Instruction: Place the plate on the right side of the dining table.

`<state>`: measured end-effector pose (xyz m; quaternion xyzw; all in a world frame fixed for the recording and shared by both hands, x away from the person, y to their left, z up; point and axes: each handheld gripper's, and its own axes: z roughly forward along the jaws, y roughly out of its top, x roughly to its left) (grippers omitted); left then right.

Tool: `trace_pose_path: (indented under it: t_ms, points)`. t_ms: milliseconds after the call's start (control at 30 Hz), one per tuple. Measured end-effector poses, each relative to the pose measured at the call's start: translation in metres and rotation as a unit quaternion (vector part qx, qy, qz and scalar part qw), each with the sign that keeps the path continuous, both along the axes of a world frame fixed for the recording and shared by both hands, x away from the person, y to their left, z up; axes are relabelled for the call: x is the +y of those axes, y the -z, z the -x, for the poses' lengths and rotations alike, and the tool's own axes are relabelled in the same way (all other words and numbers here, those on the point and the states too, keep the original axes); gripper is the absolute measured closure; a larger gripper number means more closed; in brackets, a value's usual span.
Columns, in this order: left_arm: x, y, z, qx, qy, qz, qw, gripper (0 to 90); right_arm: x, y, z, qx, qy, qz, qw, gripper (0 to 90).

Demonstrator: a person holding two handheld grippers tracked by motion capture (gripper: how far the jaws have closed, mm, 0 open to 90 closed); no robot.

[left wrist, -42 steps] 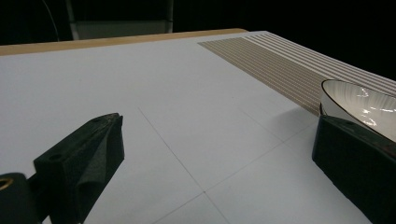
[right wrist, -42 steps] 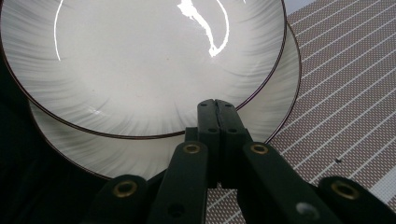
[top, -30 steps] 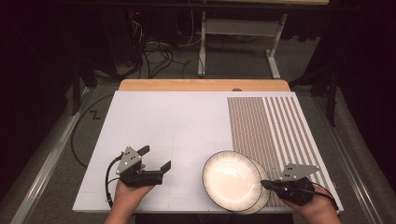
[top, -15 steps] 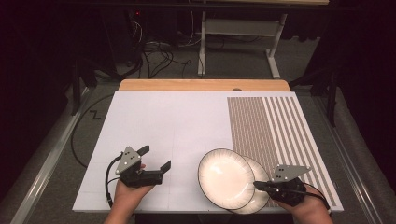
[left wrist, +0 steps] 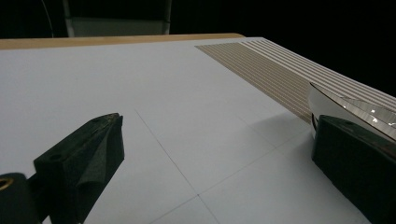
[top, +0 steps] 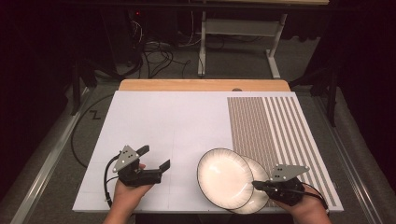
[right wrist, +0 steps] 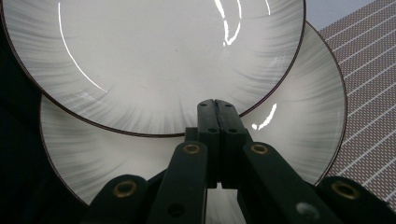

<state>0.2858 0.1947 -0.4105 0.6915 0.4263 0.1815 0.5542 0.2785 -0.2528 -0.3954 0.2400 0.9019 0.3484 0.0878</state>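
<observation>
**Two stacked plates at the bench's near right edge, the upper one pinched by the right tool**

The upper plate is white with a thin dark rim and grey streaks fanning out from its middle; it lies partly over the lower plate, offset toward the left and away from the person, so the lower one shows as a crescent on the near right. Both are bare inside — nothing lies in either dish. They sit at the near right of the white sheet that covers the bench, just left of the sheet's brown striped panel.

The right tool has its jaws pressed together on the near rim of the upper plate. The right tool view makes this plain: the two black jaws meet with no gap, their tips lying over the upper plate's rim, while the lower plate spreads out beneath. From above, that grip is small and partly hidden by the tool's grey plate.

The left tool is held over bare sheet at the near left, well apart from the plates, its jaws spread wide with nothing between them. Its own view looks low across the sheet between the two jaws and catches the plate's edge side-on, just past the right-hand jaw — a profile the high view cannot give. Faint pencil lines cross on the sheet there.
</observation>
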Motion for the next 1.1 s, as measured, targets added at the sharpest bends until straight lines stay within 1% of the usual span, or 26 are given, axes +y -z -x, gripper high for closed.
trace_pose_path:
  t_ms: [100,133,233,267,300,400,500,567,600,667,700,733,767,833,867,900,1000,1067,1100]
  points:
    - [0.002,-0.004,-0.001,0.014,0.006,0.000,0.9999,3.1,0.000,0.000,-0.001,0.001,0.000,-0.001,1.0000,90.0]
    - [0.002,-0.004,-0.001,0.023,0.011,0.005,0.9997,3.2,0.000,0.000,-0.001,0.000,-0.001,-0.001,1.0000,90.0]
    - [0.005,-0.004,-0.003,0.043,0.019,0.005,0.9989,3.2,0.000,0.000,0.000,-0.001,-0.001,-0.001,1.0000,90.0]
    - [0.007,-0.002,-0.004,0.055,0.021,0.011,0.9982,3.2,0.000,0.000,0.000,-0.001,-0.001,-0.001,1.0000,90.0]
    - [0.007,-0.002,-0.005,0.059,0.022,0.011,0.9980,3.2,0.000,0.000,0.000,-0.001,-0.001,-0.001,1.0000,90.0]
    - [0.010,0.000,-0.009,0.083,0.026,0.023,0.9960,3.2,0.000,0.000,-0.001,-0.001,-0.001,0.000,1.0000,90.0]
    - [0.013,-0.001,-0.013,0.109,0.033,0.044,0.9925,3.2,0.000,0.000,0.000,-0.001,-0.001,0.000,1.0000,90.0]
    - [0.014,-0.001,-0.016,0.129,0.041,0.060,0.9889,3.2,0.000,0.000,-0.001,-0.001,-0.001,0.000,1.0000,90.0]
    - [0.015,-0.001,-0.018,0.140,0.045,0.069,0.9867,3.2,0.000,0.000,-0.001,-0.001,0.000,0.000,1.0000,90.0]
    - [0.016,-0.001,-0.020,0.156,0.048,0.077,0.9836,3.2,0.000,0.000,-0.001,-0.001,-0.001,-0.001,1.0000,90.0]
    - [0.017,-0.001,-0.020,0.161,0.051,0.079,0.9825,3.2,0.000,0.000,-0.001,-0.001,-0.001,-0.001,1.0000,90.0]
    - [0.018,0.000,-0.022,0.176,0.053,0.088,0.9790,3.2,0.000,0.000,-0.001,0.000,0.000,-0.001,1.0000,90.0]
    - [0.018,0.000,-0.022,0.176,0.053,0.088,0.9790,3.2,0.000,0.000,-0.001,0.000,0.000,-0.001,1.0000,90.0]
    - [0.019,0.000,-0.024,0.188,0.057,0.094,0.9759,3.3,0.000,0.000,-0.001,-0.001,0.000,-0.001,1.0000,90.0]
    - [0.021,0.000,-0.026,0.203,0.061,0.106,0.9715,3.3,0.000,0.000,-0.001,-0.001,0.000,-0.001,1.0000,90.0]
    - [0.021,0.000,-0.026,0.203,0.061,0.106,0.9715,3.2,0.000,0.000,-0.001,-0.001,0.000,-0.001,1.0000,90.0]
    - [0.023,0.001,-0.028,0.226,0.068,0.119,0.9645,3.3,0.000,0.000,-0.001,0.000,0.001,-0.002,1.0000,90.0]
    - [0.024,0.002,-0.030,0.242,0.074,0.127,0.9590,3.2,0.000,0.000,-0.001,0.000,0.001,-0.002,1.0000,90.0]
    - [0.024,0.002,-0.031,0.245,0.076,0.127,0.9582,3.2,0.000,0.000,-0.001,0.000,0.001,-0.002,1.0000,90.0]
